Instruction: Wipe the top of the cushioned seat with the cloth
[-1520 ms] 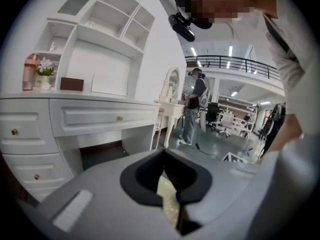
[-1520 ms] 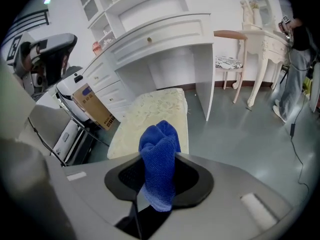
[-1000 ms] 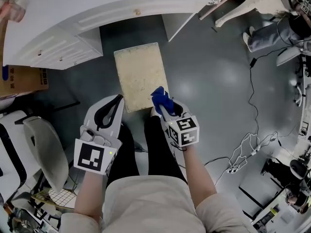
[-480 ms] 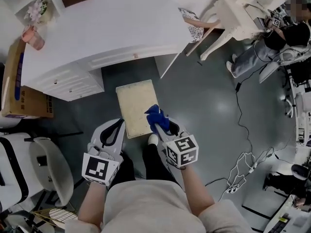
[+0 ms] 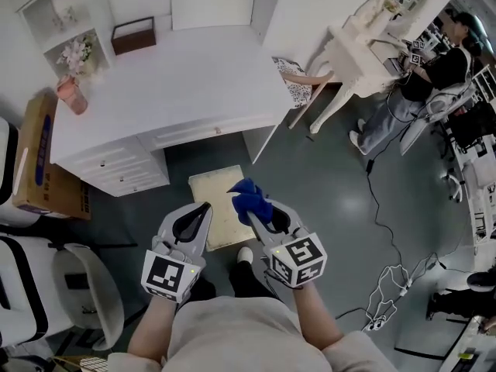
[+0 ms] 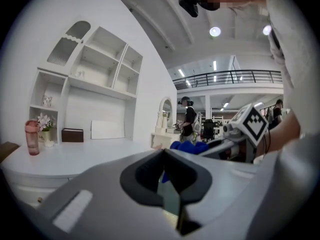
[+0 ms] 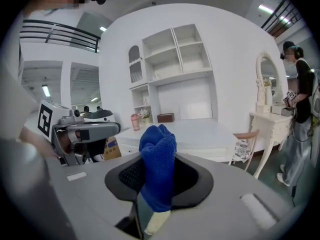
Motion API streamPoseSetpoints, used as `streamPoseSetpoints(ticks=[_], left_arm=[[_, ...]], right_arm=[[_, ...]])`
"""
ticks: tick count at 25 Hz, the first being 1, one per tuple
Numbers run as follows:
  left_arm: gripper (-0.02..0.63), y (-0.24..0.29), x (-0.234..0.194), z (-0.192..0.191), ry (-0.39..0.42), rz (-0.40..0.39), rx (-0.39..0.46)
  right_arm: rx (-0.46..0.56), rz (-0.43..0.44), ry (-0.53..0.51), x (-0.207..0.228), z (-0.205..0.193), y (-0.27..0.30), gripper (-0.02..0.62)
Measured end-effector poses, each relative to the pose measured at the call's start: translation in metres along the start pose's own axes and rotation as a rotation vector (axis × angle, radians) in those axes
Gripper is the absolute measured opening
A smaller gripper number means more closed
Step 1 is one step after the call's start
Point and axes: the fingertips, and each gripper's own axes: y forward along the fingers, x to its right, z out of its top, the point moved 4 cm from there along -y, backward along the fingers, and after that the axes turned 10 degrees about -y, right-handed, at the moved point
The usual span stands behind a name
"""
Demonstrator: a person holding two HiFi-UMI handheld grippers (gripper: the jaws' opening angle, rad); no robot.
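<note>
While the cloth hangs high, the seat waits below

Though both grippers hover above it, the cushioned seat (image 5: 215,200) lies beneath and slightly ahead of them, its long axis running away from the person toward the white desk (image 5: 170,84). The right gripper (image 5: 256,211) is clamped on the blue cloth (image 5: 249,196), which bunches over the seat's right edge. The left gripper (image 5: 201,210) has its jaws together on nothing, over the seat's left side. The right one looks better placed to come down and wipe. Past the seat's far end the desk stands close, while the floor right of the seat looks open
</note>
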Motion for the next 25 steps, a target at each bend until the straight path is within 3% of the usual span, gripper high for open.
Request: streamPoseSetpoints(ticks=[10, 25], left_arm=[[0.0, -0.007, -0.006, 0.035, 0.043, 0.003, 0.078], [0.0, -0.01, -0.01, 0.045, 0.045, 0.017, 0.111]], right_arm=[[0.171, -0.005, -0.032, -0.007, 0.072, -0.021, 0.12], [0.236, 0.003, -0.02, -0.011, 0.086, -0.022, 0.132]])
